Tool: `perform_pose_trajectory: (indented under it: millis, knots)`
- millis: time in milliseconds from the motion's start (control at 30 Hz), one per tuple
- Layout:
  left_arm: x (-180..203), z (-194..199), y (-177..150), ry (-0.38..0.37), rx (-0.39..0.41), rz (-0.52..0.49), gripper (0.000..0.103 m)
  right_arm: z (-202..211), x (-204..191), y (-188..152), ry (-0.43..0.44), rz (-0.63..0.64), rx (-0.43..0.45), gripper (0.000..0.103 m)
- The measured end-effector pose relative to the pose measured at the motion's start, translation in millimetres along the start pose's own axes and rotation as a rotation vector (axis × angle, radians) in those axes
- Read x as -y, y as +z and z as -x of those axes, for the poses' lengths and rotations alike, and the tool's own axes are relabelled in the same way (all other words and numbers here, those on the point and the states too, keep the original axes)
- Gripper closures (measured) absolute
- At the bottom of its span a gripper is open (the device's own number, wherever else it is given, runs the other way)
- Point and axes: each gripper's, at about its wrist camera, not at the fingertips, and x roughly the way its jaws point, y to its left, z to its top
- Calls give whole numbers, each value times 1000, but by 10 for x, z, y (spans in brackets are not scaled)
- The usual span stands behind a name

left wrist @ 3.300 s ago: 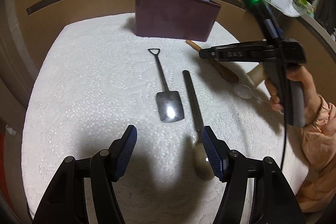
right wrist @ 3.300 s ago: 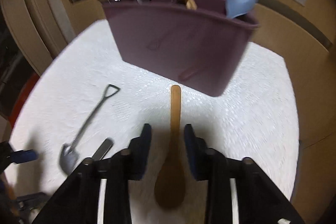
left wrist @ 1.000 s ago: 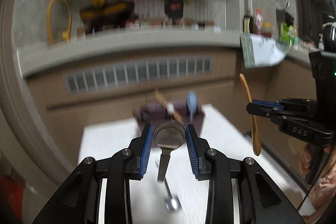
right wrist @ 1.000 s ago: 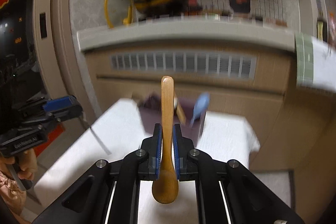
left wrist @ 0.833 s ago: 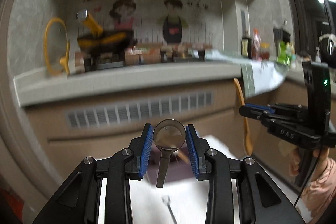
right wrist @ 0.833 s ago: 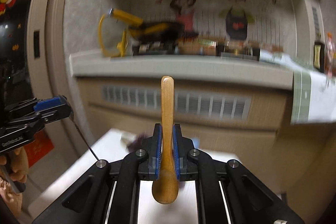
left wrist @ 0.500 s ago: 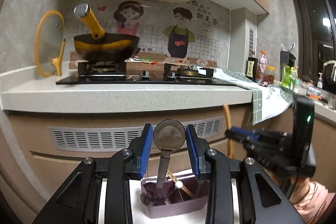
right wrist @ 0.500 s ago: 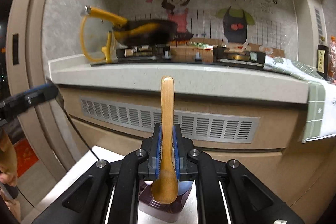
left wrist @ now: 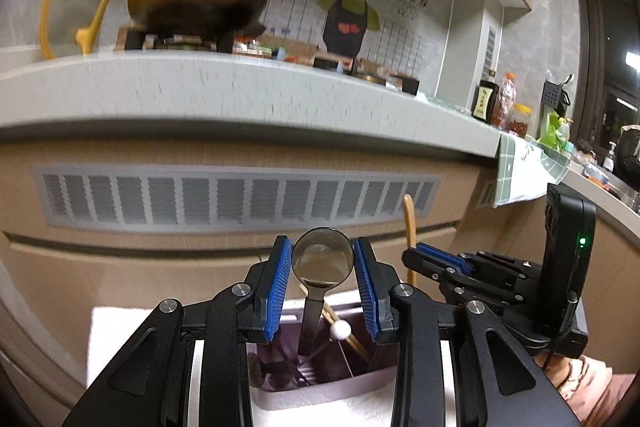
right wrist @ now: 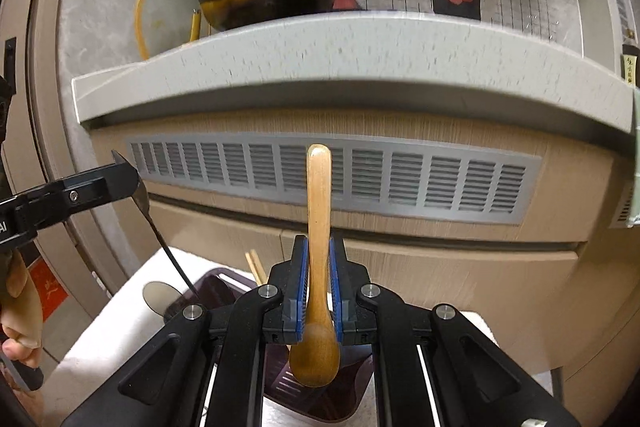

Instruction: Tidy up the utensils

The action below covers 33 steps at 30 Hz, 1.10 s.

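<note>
My left gripper [left wrist: 322, 259] is shut on the round bowl of a metal spoon [left wrist: 322, 261]. Its handle hangs down over the open top of the purple utensil holder [left wrist: 320, 387]. My right gripper [right wrist: 318, 255] is shut on a wooden spoon [right wrist: 318, 211], handle up and bowl down, just above the same holder [right wrist: 214, 289]. In the left wrist view the right gripper [left wrist: 432, 261] sits close on the right. In the right wrist view the left gripper [right wrist: 100, 187] enters from the left, with the metal spoon's handle [right wrist: 168, 247] slanting to the holder's rim.
The holder stands on a white cloth [left wrist: 120, 339] and holds chopsticks [left wrist: 352, 341], a white-tipped stick [left wrist: 341, 327] and another metal spoon [right wrist: 158, 297]. Right behind it rises a cabinet front with a vent grille [left wrist: 224, 199] under a countertop [right wrist: 360, 67]. A hand [right wrist: 20, 303] grips the left tool.
Both grippers have moved forward with their spoons still gripped. The holder, farther off a second ago, is now directly below them, and the cabinet front looms closer.
</note>
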Motion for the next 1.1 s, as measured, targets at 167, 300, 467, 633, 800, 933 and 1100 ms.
perform_pose_trajectory:
  millis: [167,300,467,633,800,933,1100]
  knots:
    - [-16,-189,-154,0,-50,9,69,-166,42,-186,1,-10,-20,94]
    - [-60,-356,-298,-19,-117,27,63,-279,23,-311,45,24,-65,92]
    - [-28,-338,-429,20,-146,-2,56,-196,48,-412,51,37,-113,81]
    - [-18,-100,-576,77,-164,-21,51,118,61,-550,43,68,-153,76]
    - [-46,171,-909,114,-221,-3,47,446,22,-875,93,80,-242,65]
    - [-79,340,-1349,125,-302,39,47,605,-81,-1295,196,105,-374,65]
    - [-53,428,-1825,133,-411,73,47,766,-168,-1832,293,127,-524,54]
